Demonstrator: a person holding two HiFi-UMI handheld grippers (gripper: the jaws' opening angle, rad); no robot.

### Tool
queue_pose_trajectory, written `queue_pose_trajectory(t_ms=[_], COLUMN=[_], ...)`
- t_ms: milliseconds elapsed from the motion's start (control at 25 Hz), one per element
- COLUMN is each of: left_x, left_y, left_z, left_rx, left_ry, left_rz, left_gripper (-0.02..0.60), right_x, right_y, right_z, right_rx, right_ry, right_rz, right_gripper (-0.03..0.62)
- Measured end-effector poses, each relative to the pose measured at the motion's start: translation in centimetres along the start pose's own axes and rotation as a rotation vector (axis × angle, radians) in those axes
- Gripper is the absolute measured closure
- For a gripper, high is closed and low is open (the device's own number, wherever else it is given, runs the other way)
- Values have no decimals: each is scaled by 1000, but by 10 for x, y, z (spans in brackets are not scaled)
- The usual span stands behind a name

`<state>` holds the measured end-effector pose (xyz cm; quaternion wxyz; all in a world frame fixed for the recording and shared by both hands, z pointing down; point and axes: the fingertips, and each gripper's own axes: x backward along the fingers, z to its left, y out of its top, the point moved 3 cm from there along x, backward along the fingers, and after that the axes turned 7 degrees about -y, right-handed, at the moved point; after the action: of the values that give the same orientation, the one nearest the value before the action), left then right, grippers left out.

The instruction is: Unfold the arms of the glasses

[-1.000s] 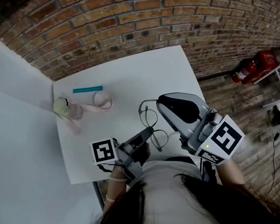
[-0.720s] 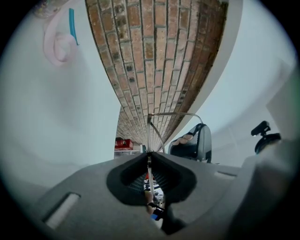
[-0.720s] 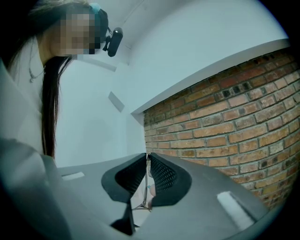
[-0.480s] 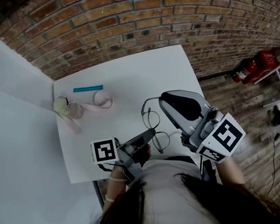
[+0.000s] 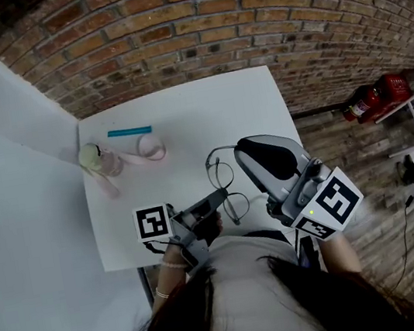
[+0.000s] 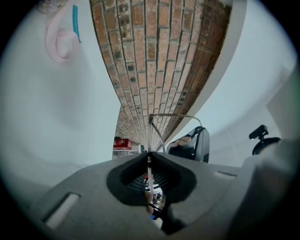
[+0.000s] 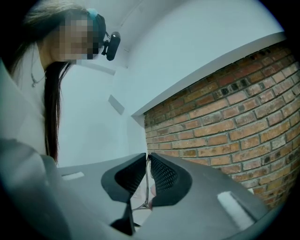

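Against the white table (image 5: 176, 119), thin wire glasses (image 5: 222, 174) (round lenses, dark rims).

3 cams: one overhead, two jaw-mounted and close-in.
Head cam looks steeply down on table (image 5: 183, 117), brick wall (image 5: 207, 27) at top. Left gripper view sits right behind its jaws, rolled sideways, facing wall and table. Right gripper view tilts up at wall and the person (image 7: 49, 108). All three share the wall and glasses (image 5: 223, 174).
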<state>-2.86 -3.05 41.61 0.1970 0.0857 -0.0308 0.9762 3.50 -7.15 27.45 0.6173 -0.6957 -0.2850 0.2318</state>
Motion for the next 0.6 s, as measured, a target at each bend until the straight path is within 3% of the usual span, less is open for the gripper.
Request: queue_pose_trajectory(t_ms=[600], left_x=[3], left_y=[5], left_z=[2], left_rx=[3], left_ry=[7], left_rz=[-21], left_gripper=[560], right_x=[0], right_y=[-6], right_z=[-3], right_rx=[-24], right_ry=[-5], right_rz=[8], right_gripper=[546])
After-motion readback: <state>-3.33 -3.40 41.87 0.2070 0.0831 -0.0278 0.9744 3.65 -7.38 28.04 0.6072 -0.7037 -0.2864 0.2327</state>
